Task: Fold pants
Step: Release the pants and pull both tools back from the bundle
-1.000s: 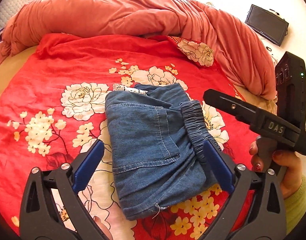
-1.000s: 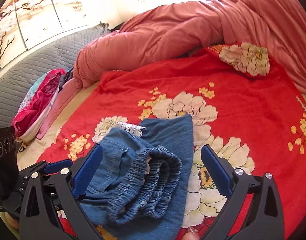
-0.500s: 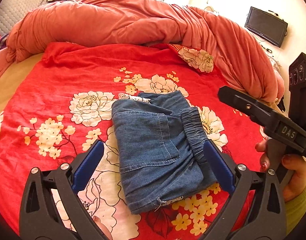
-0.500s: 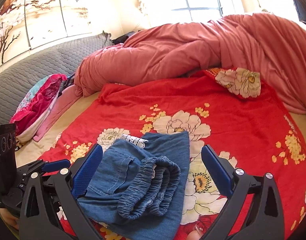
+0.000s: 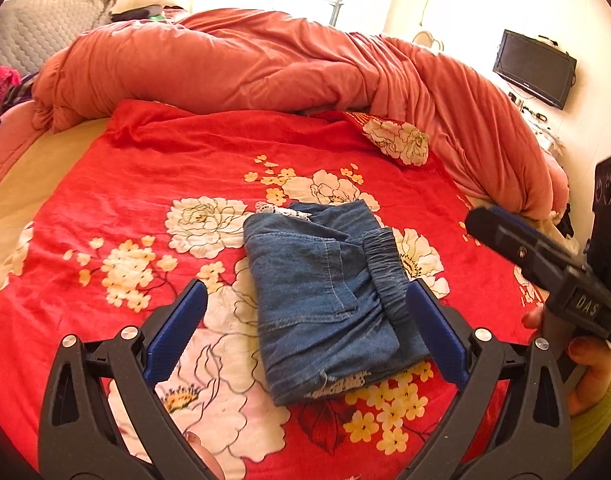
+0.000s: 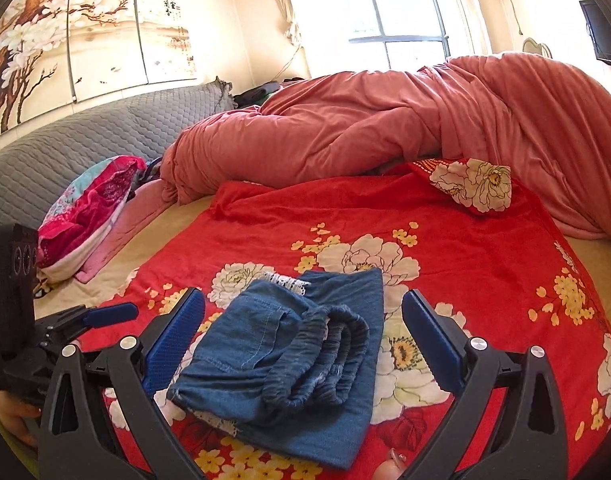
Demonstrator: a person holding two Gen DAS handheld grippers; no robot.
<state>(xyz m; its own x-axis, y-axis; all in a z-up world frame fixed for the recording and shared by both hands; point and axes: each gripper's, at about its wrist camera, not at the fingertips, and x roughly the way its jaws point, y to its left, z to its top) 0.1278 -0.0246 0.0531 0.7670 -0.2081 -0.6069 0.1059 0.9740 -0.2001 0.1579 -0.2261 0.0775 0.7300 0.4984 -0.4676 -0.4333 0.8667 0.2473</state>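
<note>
L gripper wide, empty, above pants | R gripper wide, empty | pants: folded denim bundle, elastic waistband, lace trim, on red floral blanket | far: rumpled coral duvet

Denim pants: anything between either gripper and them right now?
Nothing visible. The folded denim pants lie on the red floral blanket, with the open left gripper and open right gripper above them, apart from the fabric.

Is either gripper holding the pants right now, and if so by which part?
Nothing is held. The folded pants lie free on the red floral blanket; the left gripper and right gripper both have open jaws.
</note>
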